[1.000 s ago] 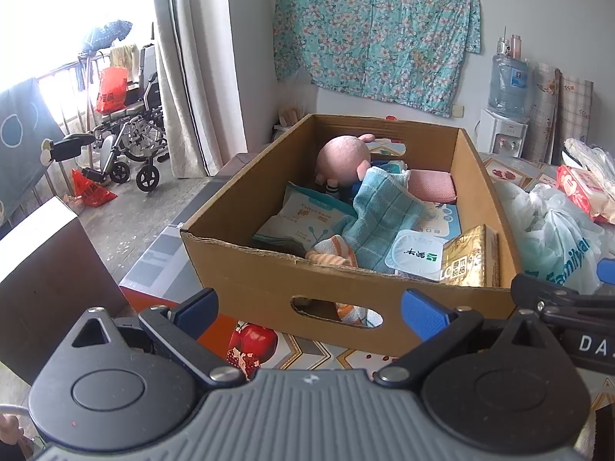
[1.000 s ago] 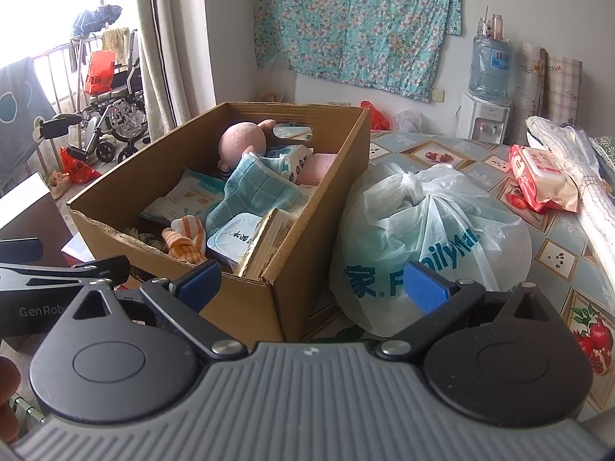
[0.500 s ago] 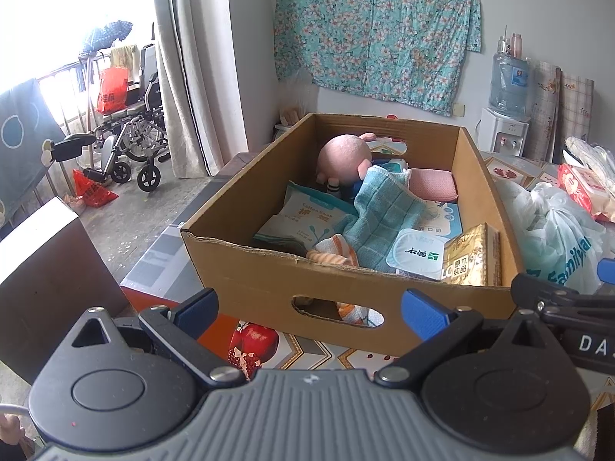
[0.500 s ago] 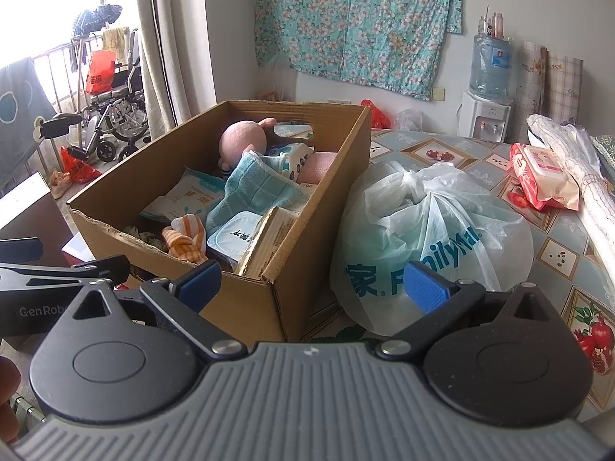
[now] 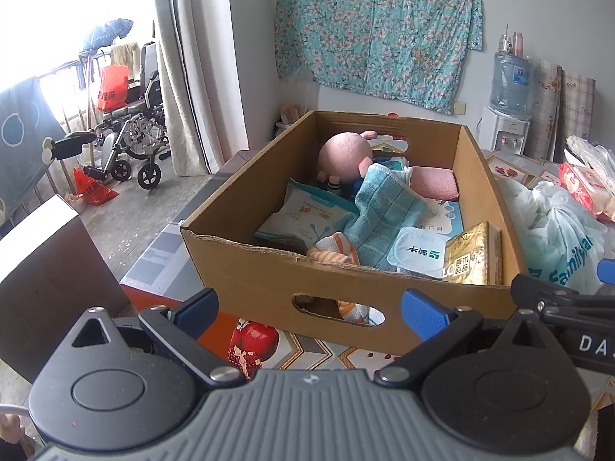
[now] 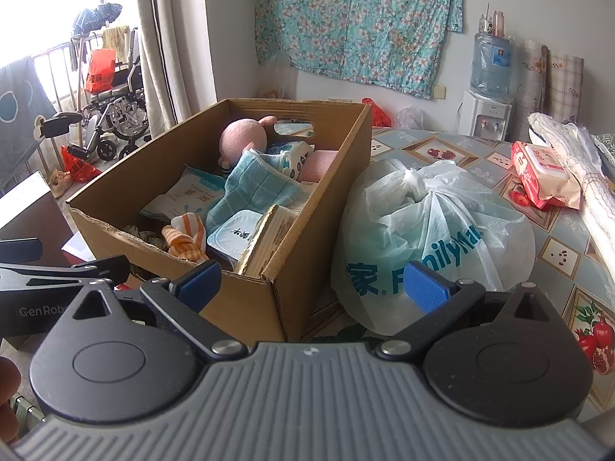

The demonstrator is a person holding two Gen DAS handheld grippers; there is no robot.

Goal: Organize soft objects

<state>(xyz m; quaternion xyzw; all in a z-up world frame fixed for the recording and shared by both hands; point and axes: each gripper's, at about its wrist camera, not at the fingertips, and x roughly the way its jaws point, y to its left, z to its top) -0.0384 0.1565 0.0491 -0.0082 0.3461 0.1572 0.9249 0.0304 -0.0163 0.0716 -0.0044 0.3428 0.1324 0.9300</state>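
A cardboard box (image 5: 269, 280) (image 6: 307, 253) stands on the patterned table. In it lie a pink plush toy (image 5: 344, 155) (image 6: 243, 137), a blue checked towel (image 5: 384, 211) (image 6: 257, 190), an orange striped cloth (image 5: 334, 251) (image 6: 188, 236), a pink pad (image 5: 434, 183), wipe packs and a gold pack (image 5: 474, 259). My left gripper (image 5: 309, 309) is open and empty in front of the box's near wall. My right gripper (image 6: 311, 282) is open and empty at the box's near right corner.
A tied FamilyMart plastic bag (image 6: 430, 238) (image 5: 557, 238) lies right of the box. A red wipes pack (image 6: 546, 171) and white cloth (image 6: 576, 161) lie at the far right. A wheelchair (image 5: 130, 142) stands on the floor to the left. A water dispenser (image 6: 488, 88) stands at the wall.
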